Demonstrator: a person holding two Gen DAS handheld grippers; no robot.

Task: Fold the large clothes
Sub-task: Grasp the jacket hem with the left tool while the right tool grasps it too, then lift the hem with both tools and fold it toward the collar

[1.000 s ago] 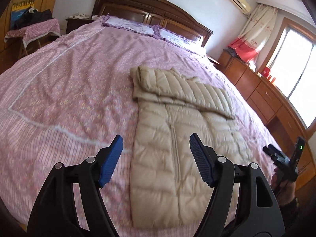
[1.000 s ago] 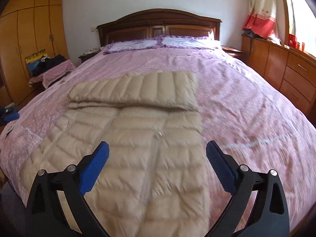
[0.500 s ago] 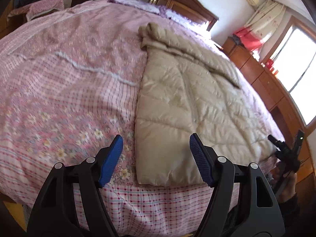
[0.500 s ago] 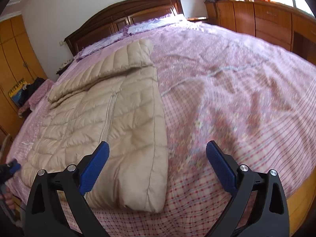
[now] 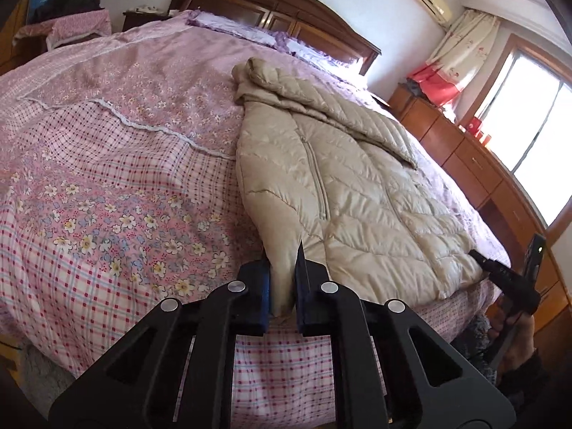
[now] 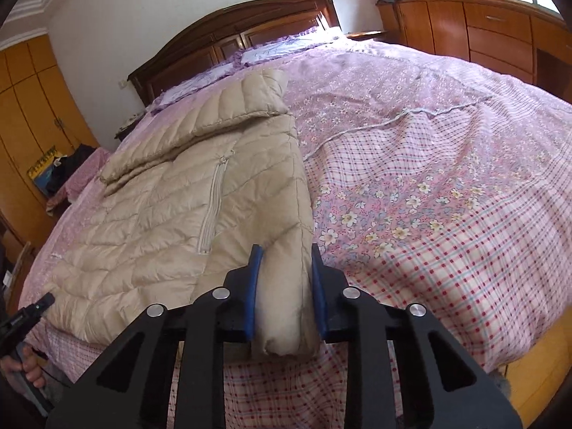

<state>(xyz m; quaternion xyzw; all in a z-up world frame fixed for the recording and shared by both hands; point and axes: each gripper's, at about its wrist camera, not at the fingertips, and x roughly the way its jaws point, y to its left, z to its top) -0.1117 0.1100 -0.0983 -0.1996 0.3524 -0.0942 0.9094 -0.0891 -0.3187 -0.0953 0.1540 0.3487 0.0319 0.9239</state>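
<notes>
A beige quilted down jacket (image 5: 357,193) lies flat on the pink bed, its far part folded over across it. It also shows in the right wrist view (image 6: 171,211). My left gripper (image 5: 283,282) is shut on the jacket's near left hem corner at the bed's front edge. My right gripper (image 6: 284,286) is shut on the near right hem corner, with a thick roll of fabric between its blue pads (image 6: 254,271). The right gripper also shows at the right edge of the left wrist view (image 5: 507,279).
The pink floral and checked bedspread (image 5: 107,186) covers the whole bed. A dark wooden headboard (image 5: 279,14) and pillows (image 6: 286,44) are at the far end. Wooden drawers (image 6: 482,32) stand along the window side. A yellow wardrobe (image 6: 28,118) and a cluttered stool (image 5: 71,21) stand on the other side.
Both grippers came down to the bed's front edge and shut on the jacket's near hem corners; they were open and empty before.
</notes>
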